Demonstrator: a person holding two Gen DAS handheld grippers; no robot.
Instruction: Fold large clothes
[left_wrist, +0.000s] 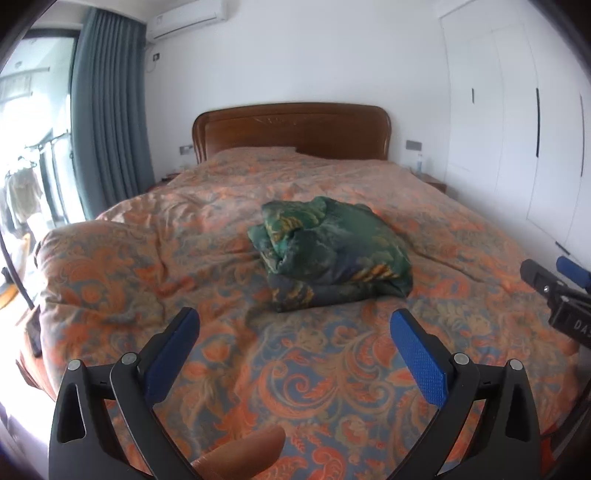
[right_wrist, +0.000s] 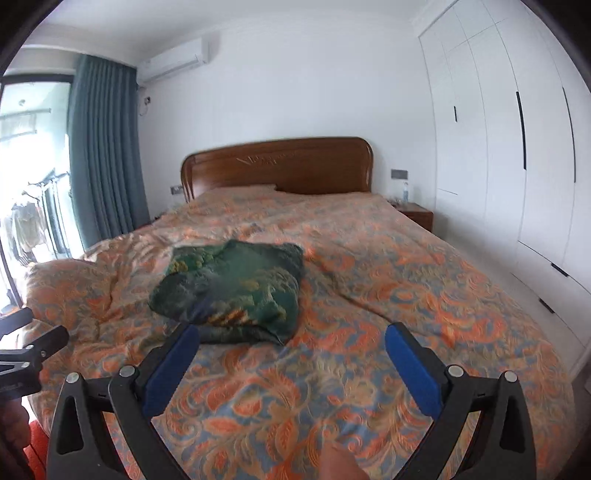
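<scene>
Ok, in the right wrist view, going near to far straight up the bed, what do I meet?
right gripper, open and empty → folded green garment → bare stretch of the orange patterned bedspread → wooden headboard → white wall.

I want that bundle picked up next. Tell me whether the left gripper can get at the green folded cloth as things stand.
Probably yes. The left gripper is open and empty, and the green folded cloth lies straight ahead on the bedspread with only bare cover between them. The right gripper sits off to the side.
</scene>
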